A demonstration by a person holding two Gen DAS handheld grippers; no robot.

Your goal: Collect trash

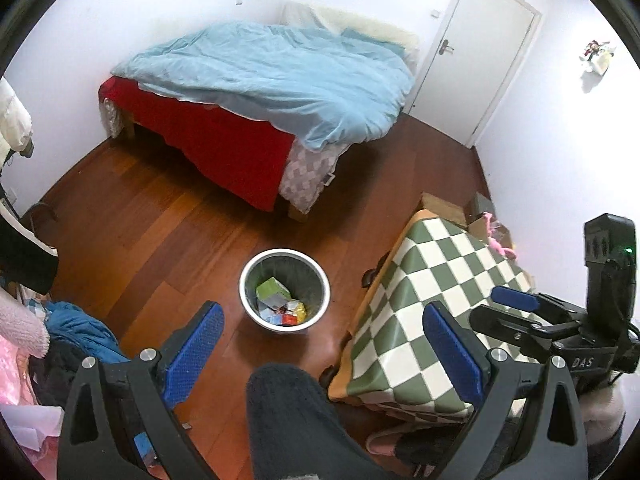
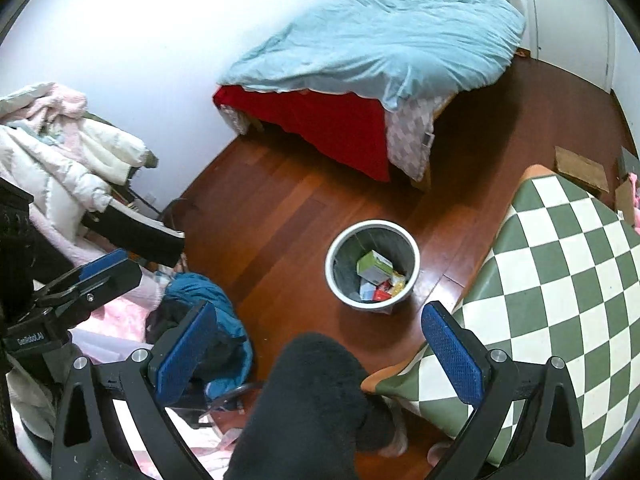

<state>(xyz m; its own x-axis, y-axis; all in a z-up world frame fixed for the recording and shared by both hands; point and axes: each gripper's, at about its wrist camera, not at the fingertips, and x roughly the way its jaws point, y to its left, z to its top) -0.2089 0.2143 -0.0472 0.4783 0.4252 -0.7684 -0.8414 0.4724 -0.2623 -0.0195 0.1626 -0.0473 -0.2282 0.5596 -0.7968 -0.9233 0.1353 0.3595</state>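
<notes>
Round grey metal wastebasket with white rim: stands on the red-brown wooden floor, beside the green-and-white chequered counter, already holding small cartons, likely collected trash. Left tool and right tool: both spread, empty, raised above it. Only the right view shows the heaped white coats.

- The left wrist camera is looking down from high up along its fingers, facing the bed and door.
- The right wrist camera is looking likewise from beside it, sharing the floor-standing bin, bed and checkered table.
</notes>
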